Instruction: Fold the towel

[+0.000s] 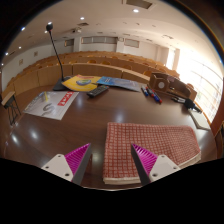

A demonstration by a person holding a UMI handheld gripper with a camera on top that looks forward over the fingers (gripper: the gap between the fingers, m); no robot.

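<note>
On the brown table (60, 135), we see the towel (150, 148) lying flat just ahead of our gripper (112, 160), whose fingers are spread apart and hold nothing. If we pinch only the top layer or miss the edge, the fold could bunch unevenly.

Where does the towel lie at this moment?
In the gripper view, the towel lies flat on the wooden table, just ahead of the open jaws of the gripper, reaching between them.
</note>
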